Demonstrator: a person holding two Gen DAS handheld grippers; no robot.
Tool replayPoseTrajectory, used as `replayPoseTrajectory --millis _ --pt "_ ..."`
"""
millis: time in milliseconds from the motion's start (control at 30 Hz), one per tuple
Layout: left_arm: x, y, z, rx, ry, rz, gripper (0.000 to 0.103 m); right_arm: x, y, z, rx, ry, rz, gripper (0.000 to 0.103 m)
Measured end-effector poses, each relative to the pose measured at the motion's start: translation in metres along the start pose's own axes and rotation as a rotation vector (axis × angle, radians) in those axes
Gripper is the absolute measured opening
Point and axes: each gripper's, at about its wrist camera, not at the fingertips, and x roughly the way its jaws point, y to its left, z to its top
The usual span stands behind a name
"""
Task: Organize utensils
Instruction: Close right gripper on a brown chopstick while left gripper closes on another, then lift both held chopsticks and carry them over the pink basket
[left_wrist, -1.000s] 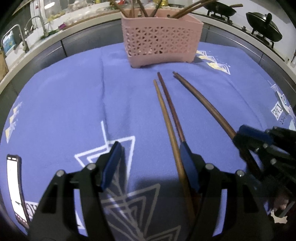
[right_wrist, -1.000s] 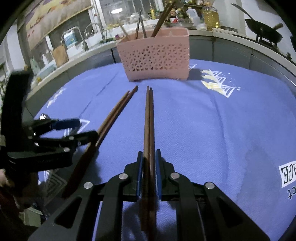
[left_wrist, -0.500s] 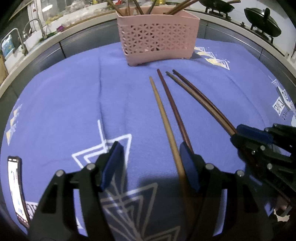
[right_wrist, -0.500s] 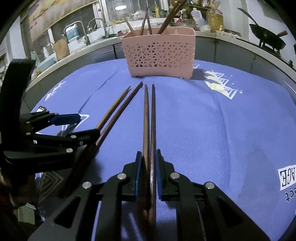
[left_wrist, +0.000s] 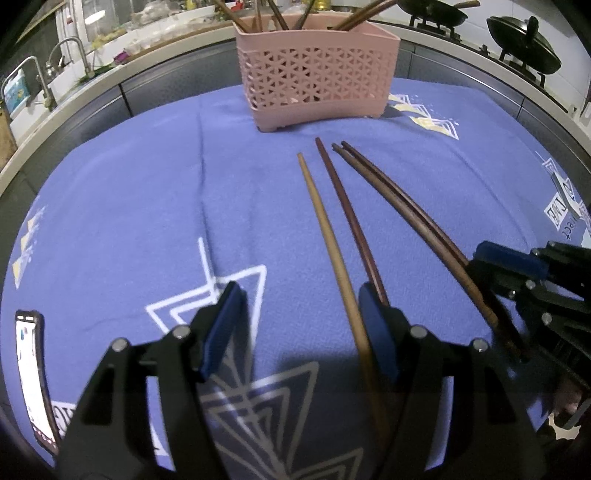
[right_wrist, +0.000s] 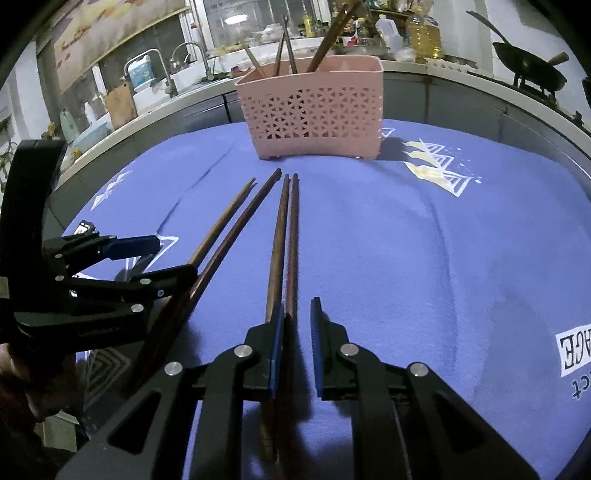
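Observation:
A pink lattice basket (left_wrist: 317, 81) (right_wrist: 310, 110) with several chopsticks upright in it stands at the far side of the blue cloth (left_wrist: 129, 221). A tan chopstick (left_wrist: 325, 229) lies between the jaws of my open left gripper (left_wrist: 299, 332), close to its right finger. A reddish chopstick (left_wrist: 343, 206) beside it runs under that finger. A dark chopstick pair (right_wrist: 288, 229) (left_wrist: 406, 206) lies on the cloth. My right gripper (right_wrist: 297, 310) (left_wrist: 495, 269) has narrow jaws. One stick sits by the left pad, the other slips under that finger, and cloth shows beside the right pad.
A phone (left_wrist: 33, 376) lies at the cloth's near left edge. Woks (left_wrist: 524, 40) sit on a stove at the back right, and a sink with taps (right_wrist: 155, 70) is at the back left. Printed white patterns mark the cloth.
In the right wrist view the dark pair has shifted left from filling the jaw gap to lying against the left finger. In the left view its two sticks now show side by side.

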Motion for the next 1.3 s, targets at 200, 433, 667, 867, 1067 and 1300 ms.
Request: replayPoseTrajectory --millis 200,433,667,867,1067,1300 --pt "0.0 0.001 0.0 0.0 0.001 0.001 0.062 0.002 0.006 -0.003 -0.046 0.001 -0.038 0.012" --pt "-0.01 0.0 -0.006 0.046 -0.001 -0.06 0.013 -0.006 -0.002 -0.01 -0.044 0.037 -0.015 0.006" --pt "-0.013 0.015 -0.009 0.026 0.023 -0.09 0.024 -0.018 -0.013 -0.021 -0.016 0.063 0.025 0.007" --pt "0.003 0.023 0.016 0.015 0.039 -0.064 0.049 0.006 -0.014 0.012 -0.026 0.092 0.042 0.008" --pt "0.024 0.031 0.049 0.014 0.043 -0.048 0.041 0.043 -0.011 0.061 -0.057 0.131 0.06 0.008" --pt "0.036 0.035 0.071 0.003 0.04 -0.096 0.007 0.071 -0.006 0.095 -0.079 0.186 0.101 0.005"
